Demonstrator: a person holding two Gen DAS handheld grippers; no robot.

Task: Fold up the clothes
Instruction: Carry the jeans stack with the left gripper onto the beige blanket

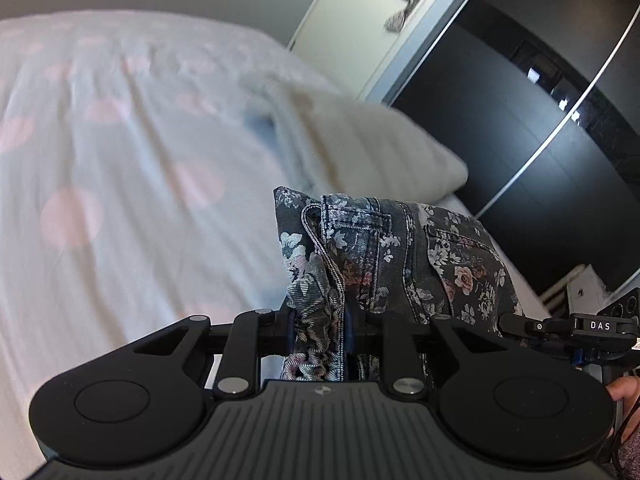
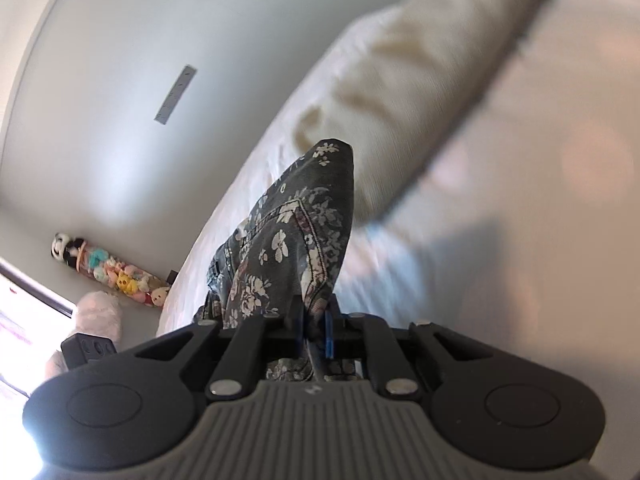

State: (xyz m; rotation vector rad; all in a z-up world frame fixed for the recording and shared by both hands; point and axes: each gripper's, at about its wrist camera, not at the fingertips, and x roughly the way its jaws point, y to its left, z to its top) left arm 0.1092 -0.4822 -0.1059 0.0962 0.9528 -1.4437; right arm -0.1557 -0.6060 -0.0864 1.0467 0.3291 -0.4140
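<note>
1. Over the bed (image 1: 120, 128), both of my grippers have hold of one garment: dark floral-print denim jeans (image 1: 400, 248), lifted off the bedding.
2. Left gripper (image 1: 320, 332): fingers drawn in tight on a bunched, gathered wad of the floral denim. Cloth fills the whole gap between the pads; I see no daylight there. A seam with white topstitching runs right into the pinch.
3. From the left wrist view, the rest of the jeans stands up just beyond the fingers, a back pocket with a pink rose print facing me on the right.
4. Right gripper (image 2: 316, 332): fingers nearly together, blue pads clamping a thin folded edge of the same jeans (image 2: 296, 232). The fabric rises away from the pinch to a rounded tip.
5. A cream blanket or pillow (image 2: 400, 72) lies on the bed behind the jeans, blurred. I cannot tell whether the denim touches it.
6. The bedcover is white with pale pink dots.
7. A row of stuffed toys (image 2: 112, 272) lines the far wall in the right wrist view.
8. A dark glossy wardrobe door (image 1: 520, 120) stands past the bed's right side.
</note>
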